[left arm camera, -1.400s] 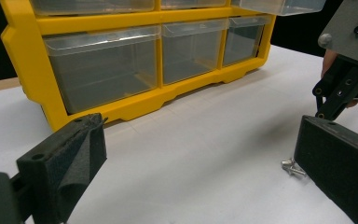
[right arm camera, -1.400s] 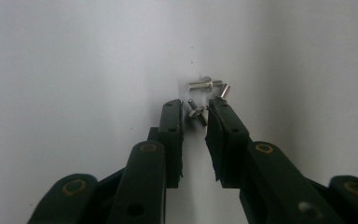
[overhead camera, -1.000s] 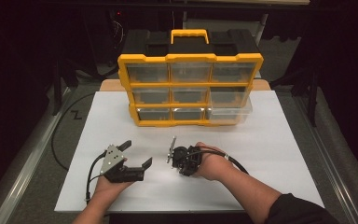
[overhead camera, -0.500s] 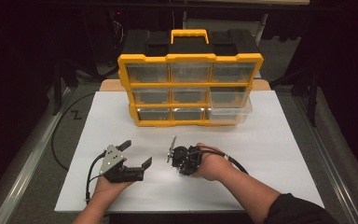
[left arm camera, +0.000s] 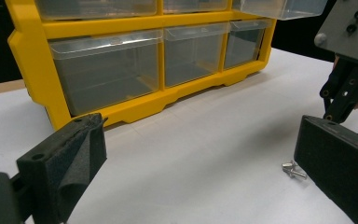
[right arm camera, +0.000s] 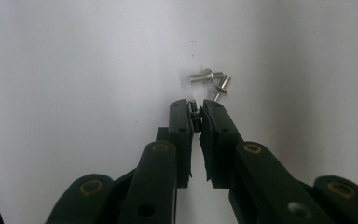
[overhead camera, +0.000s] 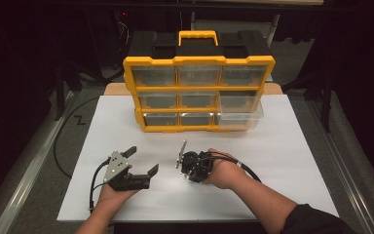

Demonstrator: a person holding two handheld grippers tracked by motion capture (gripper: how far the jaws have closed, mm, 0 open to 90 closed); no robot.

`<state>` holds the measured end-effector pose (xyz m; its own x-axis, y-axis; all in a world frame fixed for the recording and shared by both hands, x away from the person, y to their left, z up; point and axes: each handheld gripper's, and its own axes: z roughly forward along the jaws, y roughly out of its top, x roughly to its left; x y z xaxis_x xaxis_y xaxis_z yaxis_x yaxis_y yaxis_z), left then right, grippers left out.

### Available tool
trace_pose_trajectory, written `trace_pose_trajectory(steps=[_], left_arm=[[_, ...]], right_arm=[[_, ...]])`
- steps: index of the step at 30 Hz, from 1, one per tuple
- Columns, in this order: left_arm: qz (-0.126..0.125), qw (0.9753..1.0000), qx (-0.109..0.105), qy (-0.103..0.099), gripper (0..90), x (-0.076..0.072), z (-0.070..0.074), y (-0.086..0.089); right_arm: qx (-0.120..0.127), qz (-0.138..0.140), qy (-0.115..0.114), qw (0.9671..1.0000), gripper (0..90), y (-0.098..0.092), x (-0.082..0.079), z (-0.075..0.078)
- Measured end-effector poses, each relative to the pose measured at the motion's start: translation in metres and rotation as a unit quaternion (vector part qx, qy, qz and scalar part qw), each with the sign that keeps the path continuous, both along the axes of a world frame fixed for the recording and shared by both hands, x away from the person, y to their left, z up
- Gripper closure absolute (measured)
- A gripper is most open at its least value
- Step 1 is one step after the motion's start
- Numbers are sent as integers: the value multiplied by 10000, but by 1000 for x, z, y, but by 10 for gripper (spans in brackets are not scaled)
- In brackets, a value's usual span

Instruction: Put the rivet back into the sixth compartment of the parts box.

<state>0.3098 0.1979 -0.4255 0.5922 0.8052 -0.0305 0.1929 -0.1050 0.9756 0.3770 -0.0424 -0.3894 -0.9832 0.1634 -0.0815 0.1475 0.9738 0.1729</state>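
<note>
The high camera is looking forward and down over the whole counter [overhead camera: 282, 146]. The left camera is riding low, facing the yellow organizer [left arm camera: 135, 60] close up. The right camera is aiming steeply down at the screws [right arm camera: 213, 80], which the left view is sharing.

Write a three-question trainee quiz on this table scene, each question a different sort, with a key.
1. True or false: the left gripper is shut.
2. What is pinched between the right gripper's fingers? A) a small screw B) a drawer C) a cable
3. Fill in: one drawer of the yellow organizer is pulled out, in the bottom row on the ____ in the high view.

Key: 1 false; 2 A; 3 right
</note>
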Motion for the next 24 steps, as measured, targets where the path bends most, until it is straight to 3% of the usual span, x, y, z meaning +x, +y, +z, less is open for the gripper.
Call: trace_pose_trajectory(steps=[13, 21, 24], left_arm=[[-13, 10000, 33, -4, 31, 0, 0, 0], [-25, 10000, 36, -3, 31, 0, 0, -1], [-22, 10000, 34, -4, 31, 0, 0, -1]], right_arm=[[-54, -193, -46, 9998, 850, -20, -2, 7], [-135, -459, 20, 9989, 851, -42, -1, 11], [-114, -419, 27, 9991, 850, -51, 2, 13]])
